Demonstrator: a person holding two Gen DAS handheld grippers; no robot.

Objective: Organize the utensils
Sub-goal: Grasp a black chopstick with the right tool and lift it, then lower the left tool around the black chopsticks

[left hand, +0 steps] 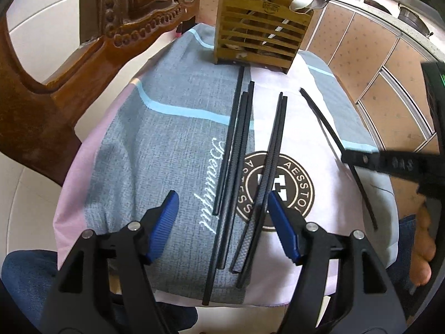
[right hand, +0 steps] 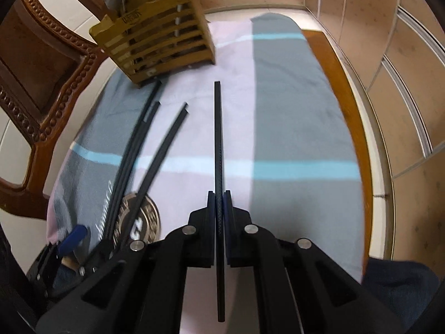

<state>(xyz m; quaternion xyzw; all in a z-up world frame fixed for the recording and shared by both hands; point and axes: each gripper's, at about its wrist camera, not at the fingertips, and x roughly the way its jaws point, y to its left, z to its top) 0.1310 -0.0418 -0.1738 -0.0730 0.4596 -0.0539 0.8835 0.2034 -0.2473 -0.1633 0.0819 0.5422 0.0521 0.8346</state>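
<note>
In a tiled kitchen lined with tan cabinet doors, a grey, pink and white printed cloth (left hand: 172, 144) is covering the small counter where a slatted bamboo utensil holder (left hand: 261, 30), already bearing a metal fork and spoon (left hand: 311, 0), is standing at the far edge. The right gripper (right hand: 219, 208) is clamping a single black textured chopstick (right hand: 218, 144) between its closed pads, gripping it toward the near end so that most of the stick is sticking out ahead, toward the holder. The left gripper (left hand: 222, 222) is hanging open and empty over five more black chopsticks (left hand: 239, 150) lying loose on the cloth. The long overhang is likely making the stick prone to pivoting in the pads; its tip could be catching on the holder's slats or rim, nudging the light holder or dropping short.
</note>
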